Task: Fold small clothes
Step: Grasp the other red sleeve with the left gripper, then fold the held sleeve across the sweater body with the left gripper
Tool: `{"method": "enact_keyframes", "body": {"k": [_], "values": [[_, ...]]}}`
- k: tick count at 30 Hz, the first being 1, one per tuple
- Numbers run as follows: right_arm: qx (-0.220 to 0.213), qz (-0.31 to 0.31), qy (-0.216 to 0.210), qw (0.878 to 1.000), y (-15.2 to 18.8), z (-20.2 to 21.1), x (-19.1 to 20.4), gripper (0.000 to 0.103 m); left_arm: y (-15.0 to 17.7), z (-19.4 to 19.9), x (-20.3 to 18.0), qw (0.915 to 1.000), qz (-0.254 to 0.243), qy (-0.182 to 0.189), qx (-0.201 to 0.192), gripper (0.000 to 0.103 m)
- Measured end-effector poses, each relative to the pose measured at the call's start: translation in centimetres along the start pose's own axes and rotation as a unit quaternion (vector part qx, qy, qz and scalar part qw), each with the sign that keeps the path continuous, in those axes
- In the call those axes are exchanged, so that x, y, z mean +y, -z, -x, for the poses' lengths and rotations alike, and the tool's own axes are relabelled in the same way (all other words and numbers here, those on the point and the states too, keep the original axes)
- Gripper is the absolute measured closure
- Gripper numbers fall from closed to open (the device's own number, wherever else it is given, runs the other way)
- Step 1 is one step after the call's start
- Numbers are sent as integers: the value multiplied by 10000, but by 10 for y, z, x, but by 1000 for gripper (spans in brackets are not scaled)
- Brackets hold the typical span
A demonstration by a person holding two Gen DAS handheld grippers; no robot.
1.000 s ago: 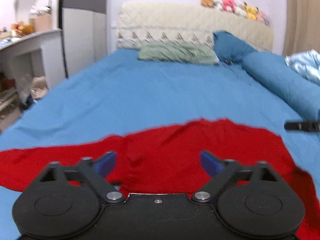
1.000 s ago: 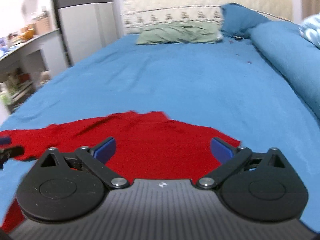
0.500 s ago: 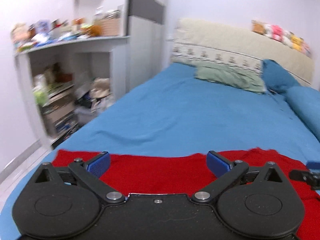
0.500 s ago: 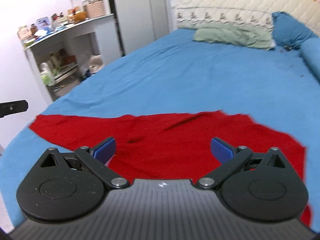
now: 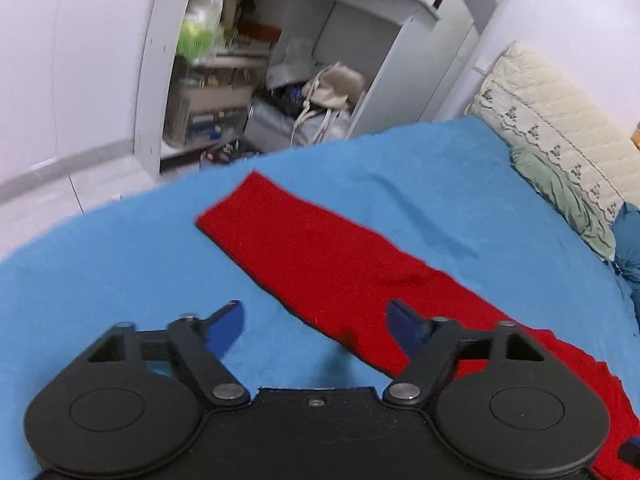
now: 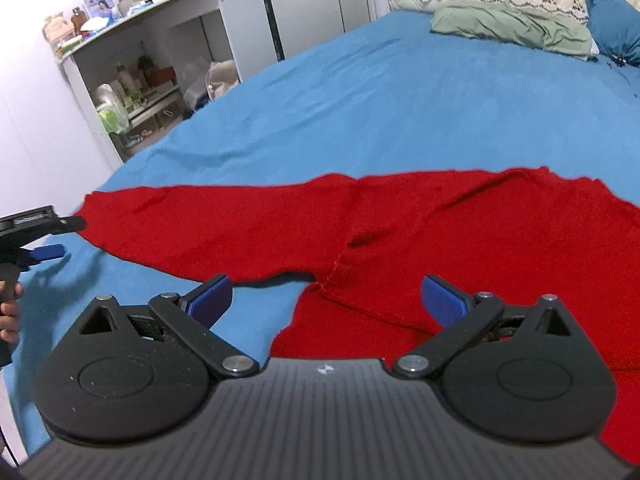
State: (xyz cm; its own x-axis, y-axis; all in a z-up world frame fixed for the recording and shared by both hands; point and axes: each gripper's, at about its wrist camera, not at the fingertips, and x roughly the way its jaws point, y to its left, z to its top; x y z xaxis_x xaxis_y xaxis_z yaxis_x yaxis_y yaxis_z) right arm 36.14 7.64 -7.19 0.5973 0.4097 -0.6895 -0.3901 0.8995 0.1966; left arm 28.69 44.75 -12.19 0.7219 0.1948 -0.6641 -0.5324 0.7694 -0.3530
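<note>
One red sweater point(image 6: 460, 236) lies flat on the blue bed point(image 6: 400, 92), one sleeve point(image 5: 304, 248) stretched left. Only the right wrist view shows its body and the green pillow point(image 6: 512, 28). Both the left gripper point(image 5: 314, 326) and right gripper point(image 6: 326, 300) hover spread, empty, near the garment.

No readable text, label, brand or number shows in either view — the small pale mark on the right gripper's point(image 6: 325, 300) ribbed body, just behind its open jaws, is too tiny to make out.
</note>
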Motion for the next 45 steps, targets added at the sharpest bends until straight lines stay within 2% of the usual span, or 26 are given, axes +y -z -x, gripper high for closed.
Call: {"method": "enact_keyframes", "body": {"k": [4, 5, 6, 7, 11, 14, 17, 19, 23, 27, 30, 33, 37, 40, 43, 44, 45], "values": [[21, -113, 59, 9999, 6, -9, -12, 0, 3, -19, 0, 9999, 92, -49, -136, 46], [25, -158, 83, 9998, 7, -11, -16, 0, 2, -24, 0, 9997, 91, -120, -197, 62], [25, -202, 102, 9997, 9, -11, -21, 0, 1, -26, -2, 9994, 54, -240, -228, 86], [24, -237, 113, 9997, 10, -12, -25, 0, 0, -28, -4, 9991, 15, -356, -248, 98], [-28, -344, 233, 9991, 15, -9, -45, 0, -1, -27, -13, 9983, -157, -478, -303, 99], [-85, -436, 327, 9985, 17, -3, -61, 0, -1, -13, -36, 9960, -568, -483, -483, 99], [-180, -540, 429, 9975, 17, 9, -77, 0, -3, 6, -77, 9900, -1101, -414, -779, 99], [-287, -689, 489, 9960, 18, 23, -91, 0, 0, 21, -113, 9820, -1583, -249, -996, 99], [-497, -1069, 608, 9912, 20, 58, -125, 0, 15, 53, -198, 9654, -2230, 462, -1274, 99], [-685, -1293, 932, 9848, 23, 96, -166, 0, 56, 83, -294, 9370, -2875, 1421, -1387, 99], [-759, -1409, 1208, 9797, 27, 121, -196, 0, 109, 89, -357, 9177, -3212, 2080, -1070, 99], [-746, -1530, 1481, 9742, 37, 138, -223, 0, 173, 74, -399, 9087, -3387, 2371, -580, 99], [-522, -1819, 1680, 9675, 59, 144, -254, 0, 257, 42, -420, 9082, -3499, 2285, 211, 99], [-419, -1981, 1656, 9652, 76, 145, -272, 0, 287, 26, -423, 9043, -3662, 2131, 520, 99], [-467, -2066, 1419, 9669, 89, 146, -281, 0, 298, 23, -419, 8989, -3814, 2089, 541, 96], [-494, -2096, 1337, 9673, 91, 146, -284, 0, 295, 22, -419, 8974, -3827, 2126, 557, 86], [-514, -2099, 1267, 9681, 92, 146, -284, 0, 291, 24, -419, 8949, -3846, 2189, 578, 63]]}}
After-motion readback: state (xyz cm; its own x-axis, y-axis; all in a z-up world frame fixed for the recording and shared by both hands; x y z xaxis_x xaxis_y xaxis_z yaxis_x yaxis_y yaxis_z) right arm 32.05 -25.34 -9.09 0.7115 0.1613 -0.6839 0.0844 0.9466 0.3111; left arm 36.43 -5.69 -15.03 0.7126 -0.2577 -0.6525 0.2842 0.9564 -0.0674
